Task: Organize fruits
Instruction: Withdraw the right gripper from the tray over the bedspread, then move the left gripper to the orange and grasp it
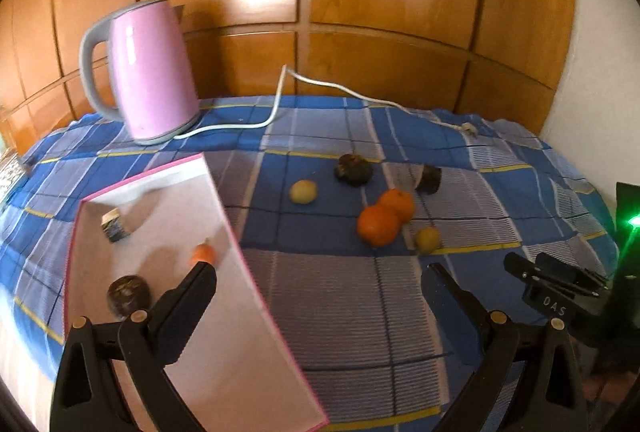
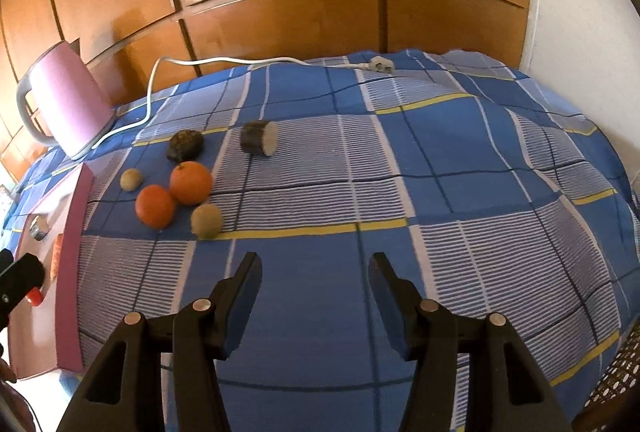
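Observation:
A pink box lies at the left on the blue checked cloth; inside are a dark round fruit, a small orange fruit and a cut dark piece. On the cloth lie two oranges, two yellow-brown fruits, a dark lumpy fruit and a cut dark piece. My left gripper is open, its left finger over the box. My right gripper is open and empty above the cloth, right of the oranges.
A pink kettle stands at the back left, its white cord trailing to a plug. Wooden panels rise behind the table. A white wall is at the right. The pink box also shows in the right wrist view.

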Demonstrator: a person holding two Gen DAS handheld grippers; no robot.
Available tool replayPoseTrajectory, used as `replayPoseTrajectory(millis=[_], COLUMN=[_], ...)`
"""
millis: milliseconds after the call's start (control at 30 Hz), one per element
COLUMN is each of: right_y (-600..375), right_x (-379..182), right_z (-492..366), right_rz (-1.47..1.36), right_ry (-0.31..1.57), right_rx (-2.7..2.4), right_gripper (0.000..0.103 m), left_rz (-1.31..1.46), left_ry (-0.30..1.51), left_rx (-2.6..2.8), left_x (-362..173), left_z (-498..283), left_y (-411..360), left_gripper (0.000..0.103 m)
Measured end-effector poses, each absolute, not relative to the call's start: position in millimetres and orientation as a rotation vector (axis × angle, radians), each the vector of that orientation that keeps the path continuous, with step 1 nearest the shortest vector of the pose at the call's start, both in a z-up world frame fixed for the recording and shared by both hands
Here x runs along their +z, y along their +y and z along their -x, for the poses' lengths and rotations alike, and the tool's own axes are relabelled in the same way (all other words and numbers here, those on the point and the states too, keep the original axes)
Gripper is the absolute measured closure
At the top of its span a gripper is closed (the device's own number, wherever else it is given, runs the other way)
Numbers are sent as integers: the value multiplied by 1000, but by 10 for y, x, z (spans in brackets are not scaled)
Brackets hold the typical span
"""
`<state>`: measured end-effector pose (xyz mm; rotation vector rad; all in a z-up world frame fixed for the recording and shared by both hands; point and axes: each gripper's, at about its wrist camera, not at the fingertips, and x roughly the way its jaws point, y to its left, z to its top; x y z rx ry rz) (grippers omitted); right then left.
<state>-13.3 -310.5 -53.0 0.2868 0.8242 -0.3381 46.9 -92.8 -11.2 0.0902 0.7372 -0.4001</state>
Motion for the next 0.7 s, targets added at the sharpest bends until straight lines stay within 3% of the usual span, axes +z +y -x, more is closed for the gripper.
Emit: replayPoseTrajectory(millis=[700], right_y=[-3845], right_x=[-655], right_z=[305], right_rz=[-314], right_ry=[808], right_rx=[-592], right_gripper=[47], left_rz=[-193], left_ry=[817], left_rx=[-400], left_x=[-274], left_z=[-901], left_y=[-1464], left_gripper=[0])
